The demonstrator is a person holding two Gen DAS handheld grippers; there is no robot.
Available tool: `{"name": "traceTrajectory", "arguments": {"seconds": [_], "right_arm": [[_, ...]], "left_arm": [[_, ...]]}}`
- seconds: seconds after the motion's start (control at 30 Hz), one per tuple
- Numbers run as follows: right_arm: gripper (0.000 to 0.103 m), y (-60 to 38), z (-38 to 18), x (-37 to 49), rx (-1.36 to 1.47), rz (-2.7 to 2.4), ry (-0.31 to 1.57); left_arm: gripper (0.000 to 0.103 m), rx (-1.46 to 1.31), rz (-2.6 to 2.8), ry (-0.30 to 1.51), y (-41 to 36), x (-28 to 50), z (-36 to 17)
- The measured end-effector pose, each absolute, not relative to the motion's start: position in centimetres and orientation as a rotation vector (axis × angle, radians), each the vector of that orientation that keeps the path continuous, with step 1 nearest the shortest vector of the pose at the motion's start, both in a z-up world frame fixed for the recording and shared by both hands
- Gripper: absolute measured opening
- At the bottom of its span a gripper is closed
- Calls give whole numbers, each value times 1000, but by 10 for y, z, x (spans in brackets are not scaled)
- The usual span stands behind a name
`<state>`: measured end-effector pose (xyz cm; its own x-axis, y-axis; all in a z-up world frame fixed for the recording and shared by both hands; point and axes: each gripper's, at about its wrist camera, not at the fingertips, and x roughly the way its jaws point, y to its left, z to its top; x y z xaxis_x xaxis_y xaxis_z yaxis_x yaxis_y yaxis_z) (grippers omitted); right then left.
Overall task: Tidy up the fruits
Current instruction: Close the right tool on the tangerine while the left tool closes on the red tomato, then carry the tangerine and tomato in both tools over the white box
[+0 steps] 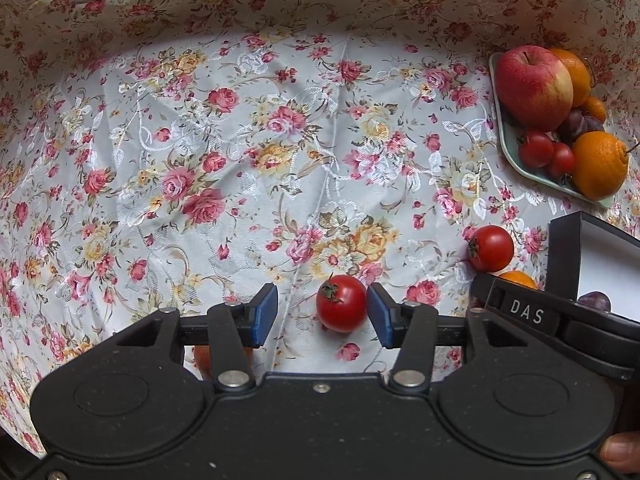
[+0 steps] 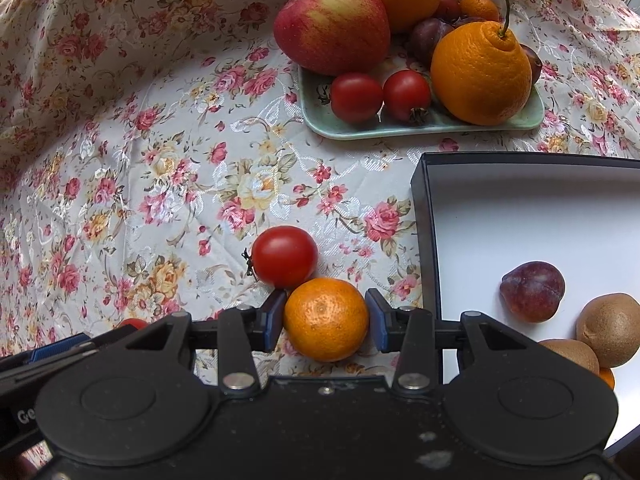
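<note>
My left gripper (image 1: 322,312) is open around a small red tomato (image 1: 341,308) lying on the floral cloth; the right pad (image 1: 378,314) touches it and the left pad stands clear. My right gripper (image 2: 325,318) has its blue pads against both sides of a mandarin (image 2: 326,319) on the cloth. A second tomato (image 2: 284,256) lies just beyond the mandarin and also shows in the left wrist view (image 1: 491,248). A black box with a white inside (image 2: 427,240) holds a plum (image 2: 532,291) and two kiwis (image 2: 610,328).
A pale green tray (image 2: 400,130) at the back holds an apple (image 2: 332,22), oranges (image 2: 482,74), two tomatoes (image 2: 356,97) and plums. It also shows in the left wrist view (image 1: 510,148). The right gripper's body (image 1: 560,320) lies close at the left gripper's right.
</note>
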<state>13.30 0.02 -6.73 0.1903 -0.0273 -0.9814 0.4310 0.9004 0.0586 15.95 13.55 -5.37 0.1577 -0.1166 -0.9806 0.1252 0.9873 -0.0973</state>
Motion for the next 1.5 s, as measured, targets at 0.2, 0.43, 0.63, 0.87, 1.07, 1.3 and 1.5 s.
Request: {"name": "traceTrajectory", "arguments": {"seconds": [0.2, 0.43, 0.63, 0.87, 1.07, 1.3, 1.5], "right_arm": [[44, -3, -68, 132, 374, -326, 1352], [44, -3, -66, 130, 371, -325, 1349], [44, 1, -63, 128, 372, -302, 1346], [44, -1, -50, 125, 390, -289, 1317], [44, -2, -38, 120, 383, -290, 1285], [44, -16, -20, 105, 386, -295, 1212], [44, -38, -6, 88, 415, -324, 1143]], "left_arm": [[57, 41, -169, 1427, 125, 160, -65], [57, 40, -134, 1418, 121, 164, -71], [56, 29, -103, 1416, 129, 170, -74], [43, -19, -79, 1421, 135, 171, -77], [43, -66, -73, 1410, 135, 161, -57], [43, -21, -89, 1337, 110, 147, -28], [43, -5, -131, 1300, 84, 138, -12]]}}
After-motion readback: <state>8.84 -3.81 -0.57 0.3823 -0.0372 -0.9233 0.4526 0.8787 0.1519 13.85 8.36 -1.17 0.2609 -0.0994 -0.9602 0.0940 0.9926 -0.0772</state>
